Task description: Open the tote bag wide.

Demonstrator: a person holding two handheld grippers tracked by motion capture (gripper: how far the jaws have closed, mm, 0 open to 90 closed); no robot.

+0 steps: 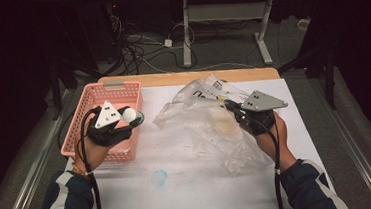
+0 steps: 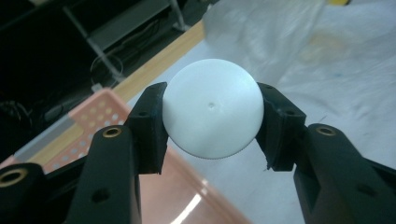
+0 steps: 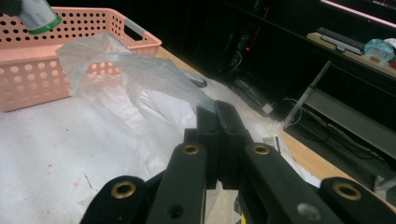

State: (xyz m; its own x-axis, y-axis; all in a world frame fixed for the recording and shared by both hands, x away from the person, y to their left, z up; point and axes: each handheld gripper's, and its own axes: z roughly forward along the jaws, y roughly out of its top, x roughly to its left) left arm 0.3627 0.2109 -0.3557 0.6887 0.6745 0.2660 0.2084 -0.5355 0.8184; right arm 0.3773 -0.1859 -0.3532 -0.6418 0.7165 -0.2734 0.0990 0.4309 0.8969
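Left gripper (image 2: 211,126): clamped on one white jar (image 2: 212,109) with a smooth domed end and a fine ribbed edge, held just above the rim of one pink perforated plastic basket (image 1: 104,98). Right gripper (image 3: 217,122): jaws pressed together, pinching one clear, crinkled plastic bag (image 1: 210,120), which is spread over the white table cover (image 1: 190,184). Two grippers, each topped by a grey triangular plate.
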